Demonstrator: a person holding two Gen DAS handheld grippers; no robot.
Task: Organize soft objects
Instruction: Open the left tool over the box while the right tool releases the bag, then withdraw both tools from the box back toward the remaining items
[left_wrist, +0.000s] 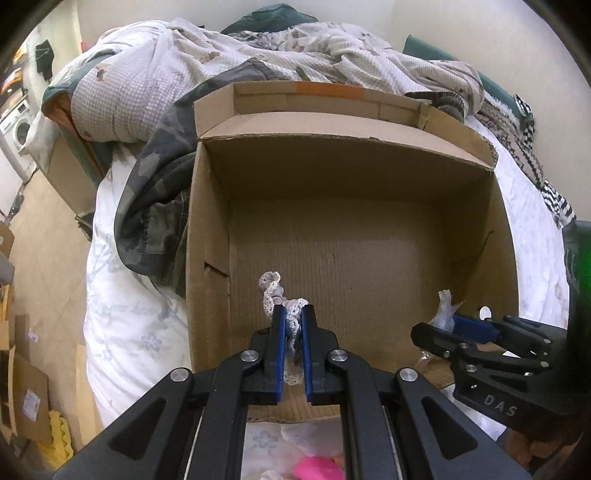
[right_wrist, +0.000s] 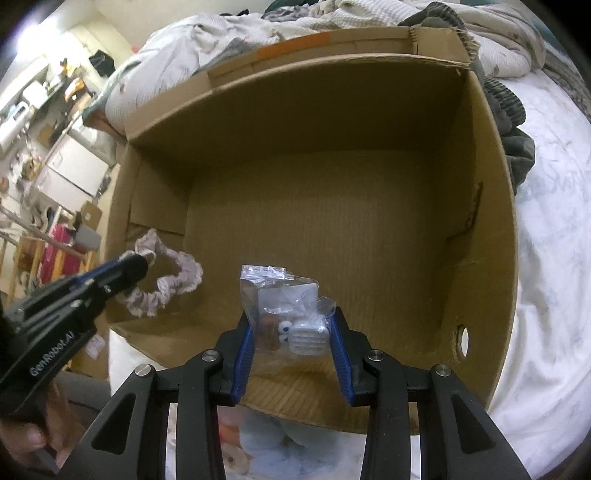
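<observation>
I held the left gripper pinched on the scrunchie and the right gripper clamped around the plastic packet over the box's near edge (bottom still bare), ready for dropping in.

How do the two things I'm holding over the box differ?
The scrunchie in the left gripper is a ruffled pale fabric loop; the packet in the right gripper is a clear plastic bag with small items inside. The scrunchie is pinched with the jaws nearly closed; the packet fills a wider gap. Both hang above the open cardboard box.
</observation>
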